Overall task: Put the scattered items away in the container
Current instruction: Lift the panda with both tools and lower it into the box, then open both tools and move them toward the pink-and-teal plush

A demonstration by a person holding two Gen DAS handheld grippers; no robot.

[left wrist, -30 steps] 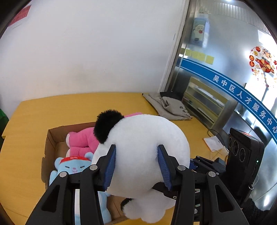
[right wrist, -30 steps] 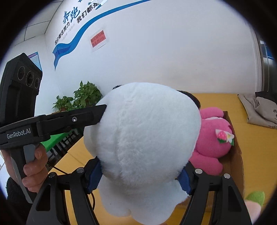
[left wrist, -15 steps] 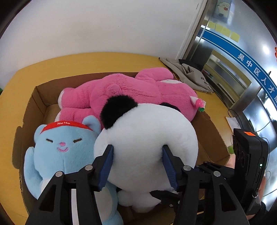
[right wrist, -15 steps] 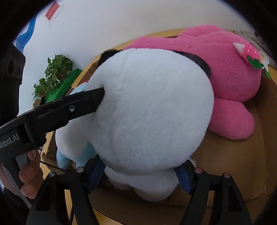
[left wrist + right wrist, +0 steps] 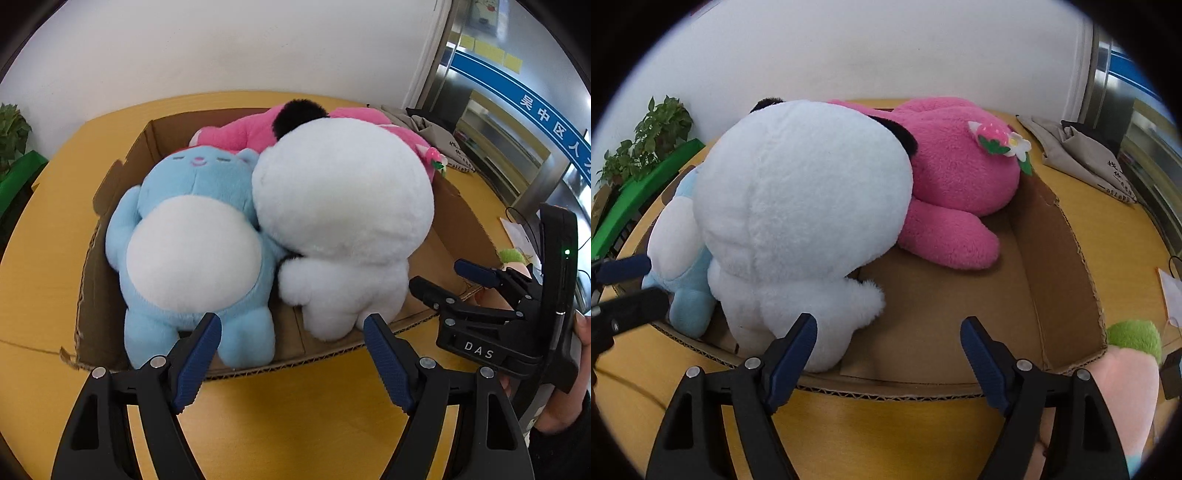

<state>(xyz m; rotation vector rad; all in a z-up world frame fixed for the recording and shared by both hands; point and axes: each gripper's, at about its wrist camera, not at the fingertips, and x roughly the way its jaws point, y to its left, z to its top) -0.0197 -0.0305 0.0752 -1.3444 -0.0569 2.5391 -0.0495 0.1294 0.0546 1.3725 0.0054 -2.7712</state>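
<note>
A white panda plush lies in the cardboard box, seen from behind, between a blue bear plush and a pink plush. It also shows in the right wrist view. My left gripper is open and empty, just outside the box's near wall. My right gripper is open and empty over the near wall; it shows at the right of the left wrist view. A peach plush with a green top lies on the table right of the box.
The box sits on a yellow wooden table. A grey cloth bag lies at the far right. Green plants stand beyond the left edge. White paper and cables lie at the right, near glass doors.
Both grippers let go of the white panda and pulled back out of the box toward its near wall. The panda now rests inside next to the blue bear.
</note>
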